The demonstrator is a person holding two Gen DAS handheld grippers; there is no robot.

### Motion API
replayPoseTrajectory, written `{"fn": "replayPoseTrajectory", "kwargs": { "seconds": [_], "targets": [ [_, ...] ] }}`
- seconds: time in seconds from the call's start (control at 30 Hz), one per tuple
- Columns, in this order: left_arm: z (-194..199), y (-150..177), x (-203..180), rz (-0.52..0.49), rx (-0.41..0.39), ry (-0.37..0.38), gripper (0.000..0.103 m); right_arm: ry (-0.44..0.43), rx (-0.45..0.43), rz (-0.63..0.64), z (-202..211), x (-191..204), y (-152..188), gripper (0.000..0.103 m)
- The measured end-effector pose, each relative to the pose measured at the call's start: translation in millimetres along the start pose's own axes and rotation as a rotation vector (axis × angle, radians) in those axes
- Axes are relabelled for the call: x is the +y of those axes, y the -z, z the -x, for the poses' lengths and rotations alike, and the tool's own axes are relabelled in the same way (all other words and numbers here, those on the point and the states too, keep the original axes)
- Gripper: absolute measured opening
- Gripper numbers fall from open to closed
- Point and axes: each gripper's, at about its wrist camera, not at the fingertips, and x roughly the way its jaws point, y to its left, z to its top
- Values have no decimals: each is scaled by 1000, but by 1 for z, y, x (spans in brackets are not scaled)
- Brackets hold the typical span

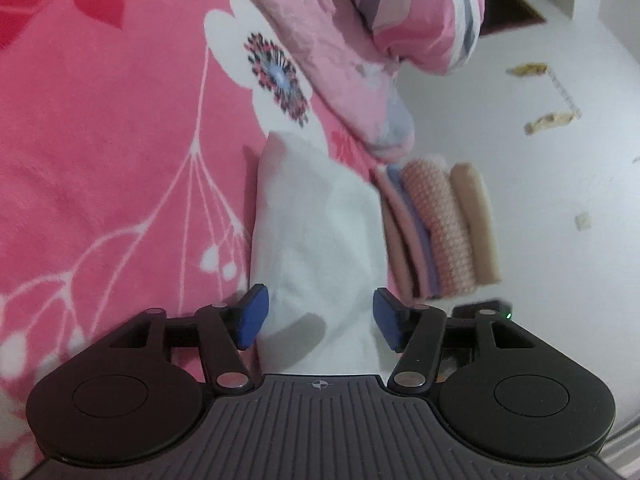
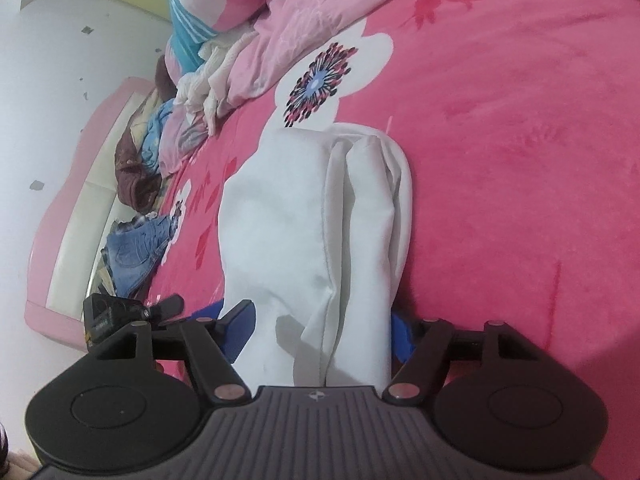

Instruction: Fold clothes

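Left gripper [image 1: 320, 318]: blue-padded fingers [image 1: 253, 316] spread wide apart, one on each side of the near end of the white garment [image 1: 316, 232]. Cloth sits between the pads; neither pad visibly presses it.

Right gripper [image 2: 320, 330]: fingers likewise apart, straddling the same white garment [image 2: 312, 216] at its near end. The blue pads [image 2: 240, 328] are partly hidden behind the cloth; contact cannot be told.

White garment lies on the pink floral bedspread [image 1: 100, 160], folded into a long narrow strip running away from both grippers. In the right wrist view, lengthwise folds are bunched along its right edge. Its far end reaches the large white flower print [image 2: 340, 72] with the dark spiky centre.

Just beside the garment, on the side toward the white wall [image 1: 560, 200], a stack of folded clothes [image 1: 436, 228]: pink, lilac, pink-checked knit, beige. Blurred.

Beyond the garment's far end, a crumpled pink quilt [image 2: 288, 32]. Farther along the bed's edge from the garment, a heap of unfolded clothes [image 2: 138, 168], denim [image 2: 136, 248] nearest, against the pink-and-cream headboard [image 2: 72, 232].

A small black camera [image 2: 100, 316] shows near the right gripper's left finger.
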Motion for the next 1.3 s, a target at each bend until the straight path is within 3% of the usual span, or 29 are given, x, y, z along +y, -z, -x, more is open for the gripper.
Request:
{"fn": "replayPoseTrajectory", "kwargs": {
  "seconds": [0.13, 0.37, 0.43, 0.53, 0.67, 0.93, 1.17, 1.3],
  "targets": [
    [-5, 5, -9, -71, 30, -22, 61, -7, -9, -2, 0, -3, 1, 70],
    [-7, 10, -12, -108, 50, -53, 61, -18, -19, -4, 0, -6, 2, 70],
    [-8, 9, -15, -129, 21, -78, 61, -20, -20, -3, -1, -6, 1, 70],
    [-23, 1, -25, -229, -11, -152, 64, -23, -25, -8, -3, -6, 2, 70],
    [-25, 6, -29, -281, 18, -156, 67, -23, -36, -3, -3, -6, 4, 70],
    [-11, 7, -16, -133, 100, -47, 64, -8, -35, 29, -1, -3, 6, 65],
    [-27, -3, -17, -155, 113, -68, 50, 32, -23, 40, -8, 1, 8, 29],
    [-23, -9, -15, -125, 99, -38, 23, 40, -32, 37, -4, 6, 8, 12]
  ]
}}
